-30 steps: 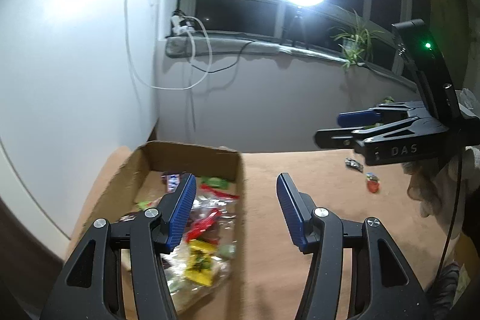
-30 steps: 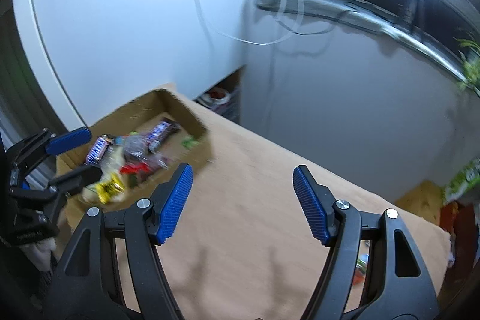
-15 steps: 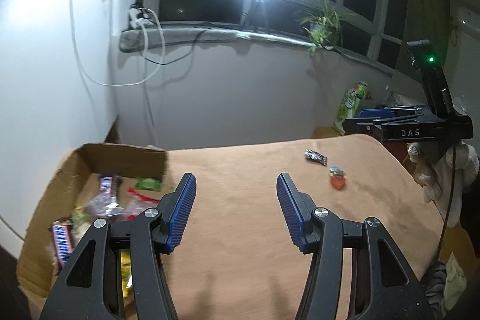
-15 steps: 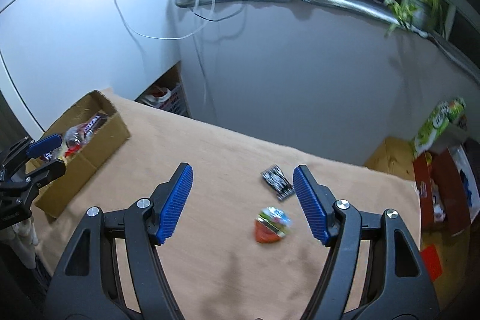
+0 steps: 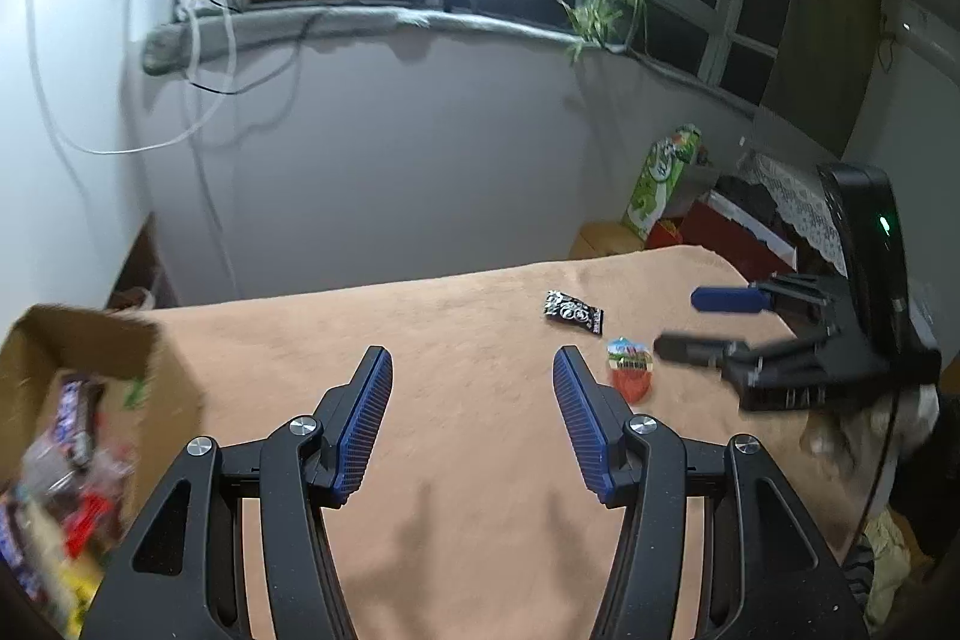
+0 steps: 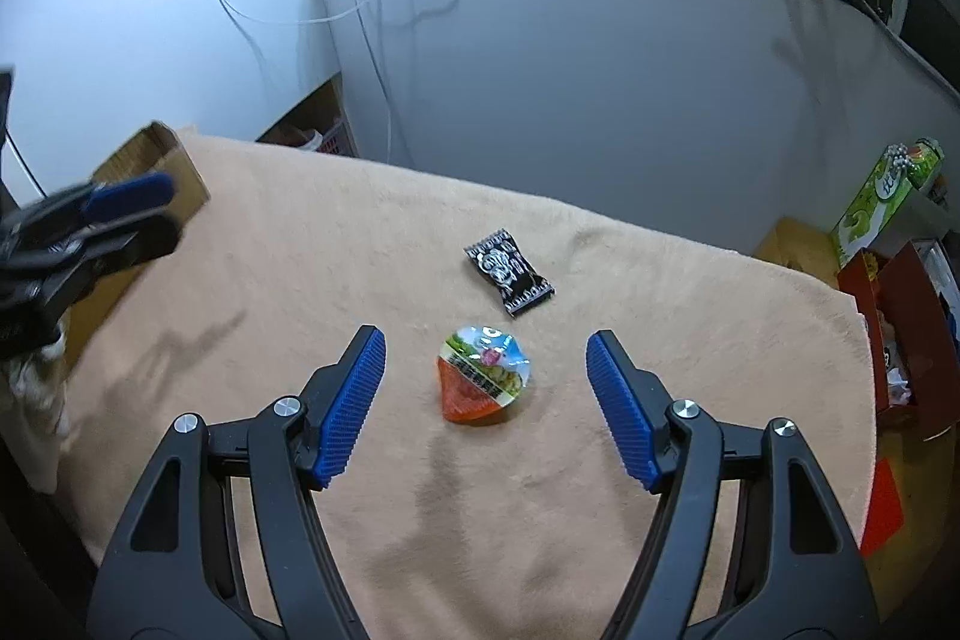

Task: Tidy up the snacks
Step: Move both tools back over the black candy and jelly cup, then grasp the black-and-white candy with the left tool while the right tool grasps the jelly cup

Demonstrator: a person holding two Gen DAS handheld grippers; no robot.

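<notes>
Above the tan cloth (image 6: 600, 520), right tongs (image 6: 485, 388) open, empty, straddling jelly cup (image 6: 483, 373), left tongs (image 5: 473, 421) open, empty

On the tan cloth lie one black crinkled candy wrapper (image 6: 509, 272) and one orange foil-lidded jelly cup (image 6: 483, 372); one brown cardboard box (image 5: 90, 358) holds uncountable blurred snacks.

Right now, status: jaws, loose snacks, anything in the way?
Both grippers open, empty. Right gripper lined up on the jelly cup, jaws either side, not touching. Black packet loose beyond it. Nothing in the way.
</notes>
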